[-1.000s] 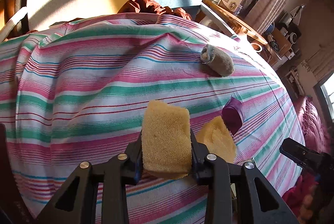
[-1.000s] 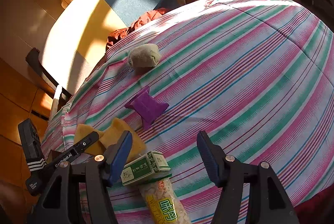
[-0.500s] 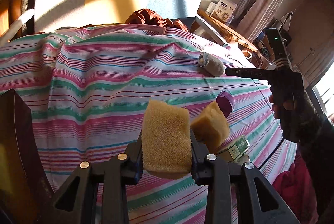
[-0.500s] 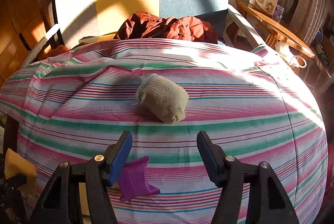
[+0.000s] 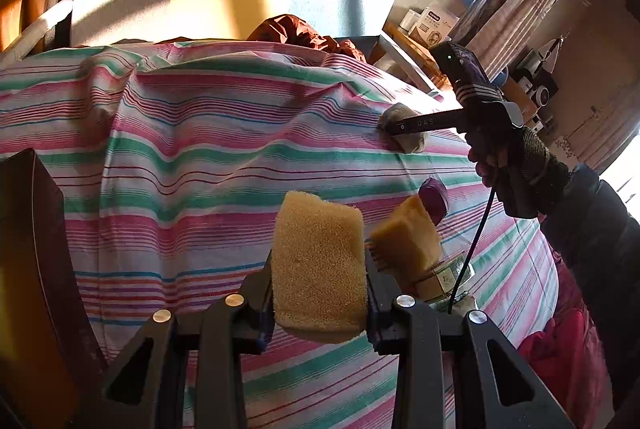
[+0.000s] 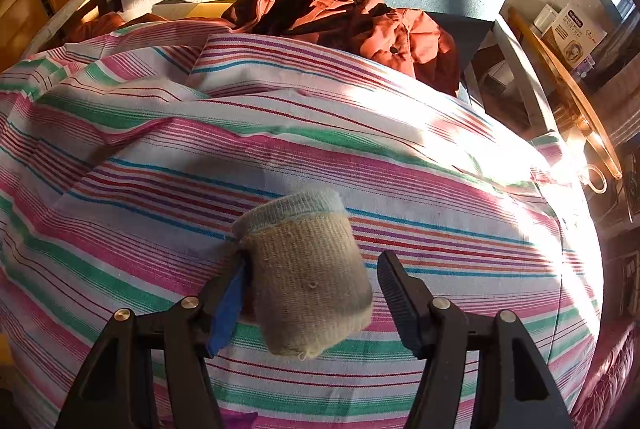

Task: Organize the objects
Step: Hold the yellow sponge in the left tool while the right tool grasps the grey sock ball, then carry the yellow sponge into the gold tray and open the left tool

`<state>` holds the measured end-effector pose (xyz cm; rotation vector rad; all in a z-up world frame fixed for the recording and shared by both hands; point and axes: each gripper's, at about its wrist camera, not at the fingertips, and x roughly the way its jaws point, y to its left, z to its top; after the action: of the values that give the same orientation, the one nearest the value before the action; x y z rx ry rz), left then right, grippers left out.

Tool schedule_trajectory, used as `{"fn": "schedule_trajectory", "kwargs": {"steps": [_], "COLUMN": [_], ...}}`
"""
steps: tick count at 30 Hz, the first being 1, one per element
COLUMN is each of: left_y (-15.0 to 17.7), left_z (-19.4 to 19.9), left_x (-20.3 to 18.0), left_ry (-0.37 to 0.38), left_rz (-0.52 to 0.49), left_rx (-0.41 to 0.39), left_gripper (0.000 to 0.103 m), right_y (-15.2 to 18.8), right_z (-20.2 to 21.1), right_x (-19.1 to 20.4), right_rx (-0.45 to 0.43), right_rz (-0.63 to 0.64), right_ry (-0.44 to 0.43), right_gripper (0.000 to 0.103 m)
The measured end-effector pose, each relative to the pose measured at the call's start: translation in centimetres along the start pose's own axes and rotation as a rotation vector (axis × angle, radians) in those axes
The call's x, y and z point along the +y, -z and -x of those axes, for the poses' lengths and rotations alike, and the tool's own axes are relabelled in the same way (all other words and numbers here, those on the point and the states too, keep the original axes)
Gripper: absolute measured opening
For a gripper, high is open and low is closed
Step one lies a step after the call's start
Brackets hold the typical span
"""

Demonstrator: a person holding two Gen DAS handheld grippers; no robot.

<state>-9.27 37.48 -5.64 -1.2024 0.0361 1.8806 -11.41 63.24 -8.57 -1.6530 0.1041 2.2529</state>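
Right wrist view: right claw [image 6: 312, 289] closing around the sock [image 6: 308, 277], far pad not yet touching, so it may roll aside; left claw [image 5: 320, 265] clenched on a sponge [image 5: 320, 265]

Yellow sponge [image 5: 320, 265] held, rolled sock [image 6: 308, 277] lying

A bed [image 5: 208, 149] covered by a sheet striped pink, green, blue and white carries everything. A rolled beige sock [image 6: 308, 277] lies out on its open middle. Toward one side edge lie a purple cloth piece [image 5: 434, 195], a yellow sponge [image 5: 406, 241] and a green box [image 5: 450, 273], close together. A rust-red garment [image 6: 360, 17] is heaped at the far edge.
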Motion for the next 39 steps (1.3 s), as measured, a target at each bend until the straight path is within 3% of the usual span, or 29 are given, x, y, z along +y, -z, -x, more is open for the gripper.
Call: {"fn": "schedule_trajectory", "kwargs": {"steps": [8,15,21,25,31,39], "left_y": [0.8,2.6,4.4,5.9,8.8,12.0], "left_z": [2.6,6.2,10.8,13.6,16.4,18.2], "left_x": [-0.7,0.0,0.7,1.8,4.0,6.9], "left_ry": [-0.003,-0.035,-0.125,-0.197,-0.337,-0.467], "left_rz": [-0.011,0.007,-0.010,-0.017,-0.022,-0.001], "left_rx": [-0.042,-0.075,-0.144,-0.187,-0.234,-0.235], "left_gripper": [0.035,0.035,0.036,0.036,0.036,0.036], "right_y": [2.8,6.9,10.8,14.5,17.9,17.9], "right_z": [3.9,9.2,10.4,10.4,9.7,8.3], "right_x": [2.4,8.9,15.5,18.6,20.8,19.1], "right_rx": [-0.063,-0.137,-0.138,-0.116,-0.107,-0.087], "right_rz": [-0.079,-0.071,-0.013,0.026,0.100,0.004], "right_ry": [-0.063,-0.189,-0.280,-0.261,-0.135,-0.194], "right_gripper": [0.050,0.050,0.050,0.050,0.050,0.054]}}
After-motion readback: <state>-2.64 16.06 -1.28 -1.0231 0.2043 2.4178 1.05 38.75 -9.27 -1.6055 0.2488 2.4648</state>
